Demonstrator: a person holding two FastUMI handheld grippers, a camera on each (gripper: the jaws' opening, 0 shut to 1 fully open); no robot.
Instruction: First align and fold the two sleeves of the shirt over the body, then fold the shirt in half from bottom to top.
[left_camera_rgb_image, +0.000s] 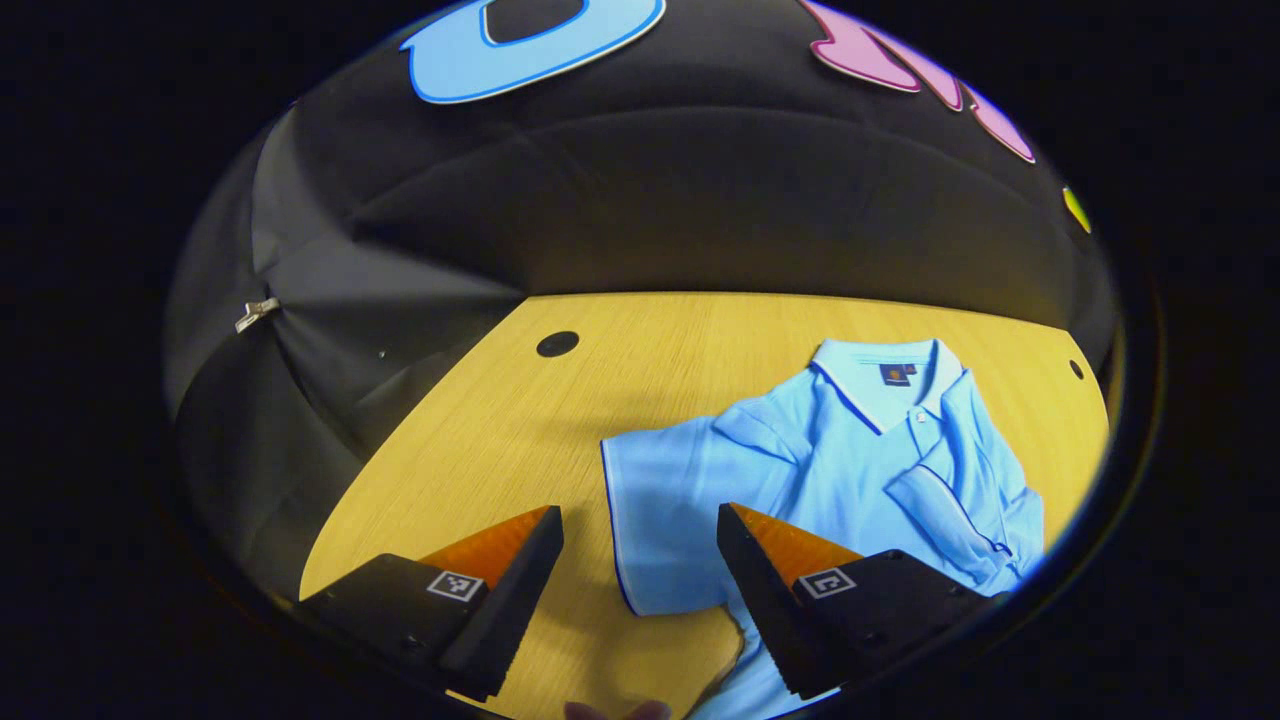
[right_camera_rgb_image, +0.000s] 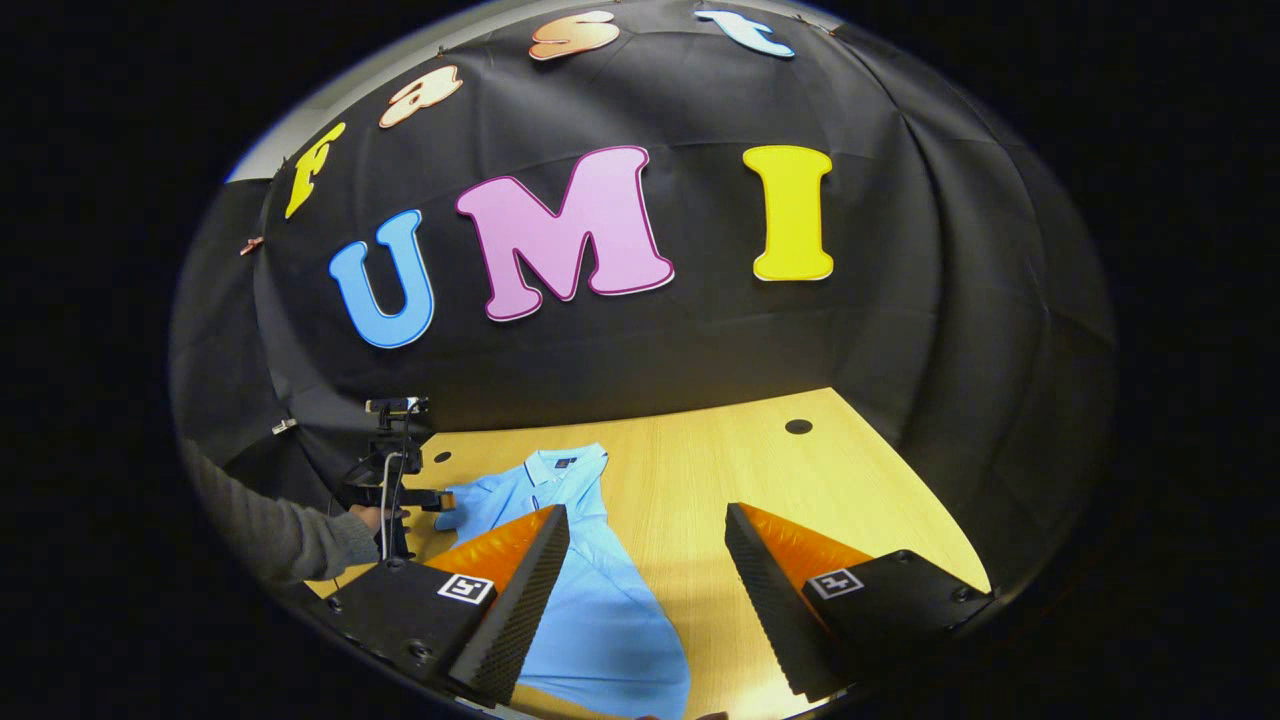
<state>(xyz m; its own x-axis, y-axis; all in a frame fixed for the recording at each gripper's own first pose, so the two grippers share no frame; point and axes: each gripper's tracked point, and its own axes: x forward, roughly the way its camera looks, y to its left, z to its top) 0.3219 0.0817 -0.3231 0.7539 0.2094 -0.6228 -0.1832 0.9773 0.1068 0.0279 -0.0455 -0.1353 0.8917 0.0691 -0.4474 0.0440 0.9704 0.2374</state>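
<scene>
The light blue shirt (left_camera_rgb_image: 850, 470) is laid on the wooden table (left_camera_rgb_image: 520, 420), with its collar (left_camera_rgb_image: 885, 375) toward the far edge. In the left gripper view, one sleeve (left_camera_rgb_image: 950, 500) is seen folded over the body, while the other sleeve (left_camera_rgb_image: 660, 500) is spread flat to the side. So the first sleeve fold is judged as done, and the second sleeve fold and the bottom-to-top fold are judged as left. The left gripper (left_camera_rgb_image: 640, 560) is held just above the spread sleeve with its fingers wide apart and nothing between them. The right gripper (right_camera_rgb_image: 645, 570) is held over the lower part of the shirt (right_camera_rgb_image: 600, 620), also wide apart and empty. The hem is cut off at the lower edge in both views, so its state cannot be told. In the right gripper view, the other gripper and a grey sleeve of the person (right_camera_rgb_image: 290, 540) are seen far off, small and hard to make out.
</scene>
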